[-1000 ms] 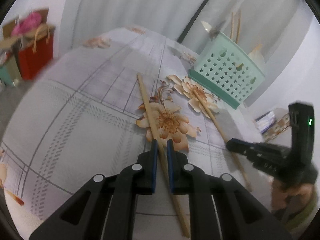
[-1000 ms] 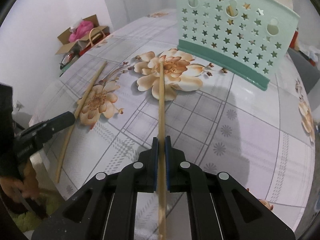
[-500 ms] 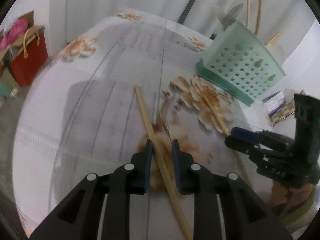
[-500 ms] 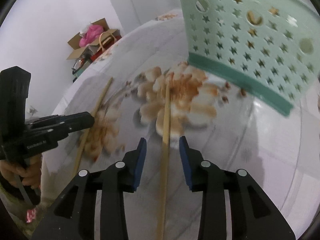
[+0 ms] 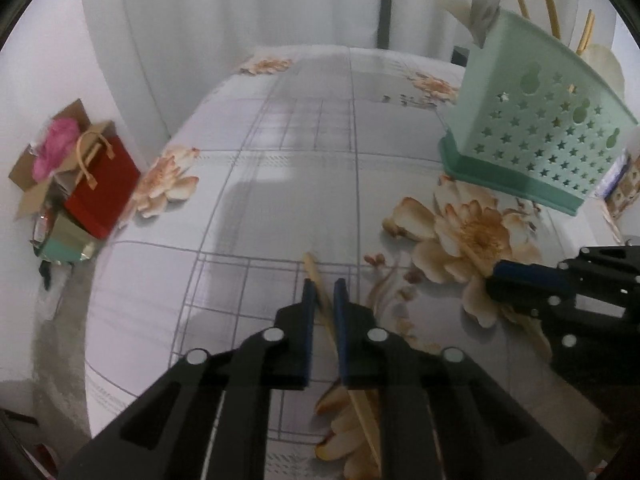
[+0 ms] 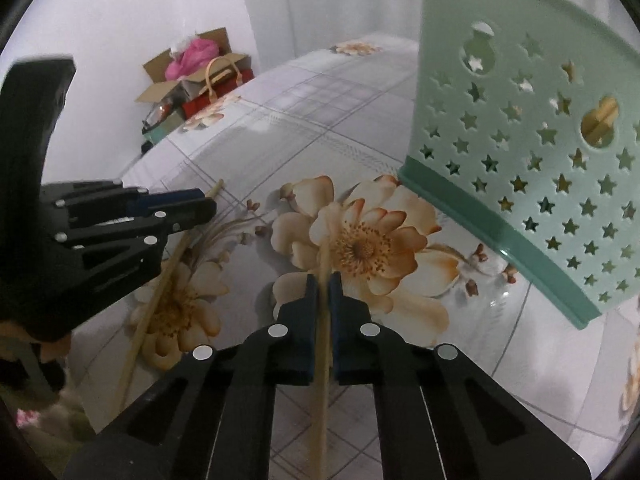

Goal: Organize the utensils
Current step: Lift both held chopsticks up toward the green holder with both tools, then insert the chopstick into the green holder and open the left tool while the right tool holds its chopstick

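Jaws of the left gripper (image 5: 323,285) are closing around one thin wooden chopstick (image 5: 316,278); the right gripper (image 6: 323,280) clamps another wooden chopstick (image 6: 325,256), near the mint-green star-perforated plastic utensil basket (image 6: 540,168) on the floral tablecloth (image 5: 280,184).

Right gripper (image 6: 323,282) clamped on a chopstick (image 6: 325,256) — mint basket (image 6: 532,168) just beyond, on the floral tablecloth (image 6: 280,136).

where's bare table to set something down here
Free: the table stretch between the left gripper and the far edge, left of the basket. Crowded: the near part in front of the basket, where both grippers close on chopsticks.
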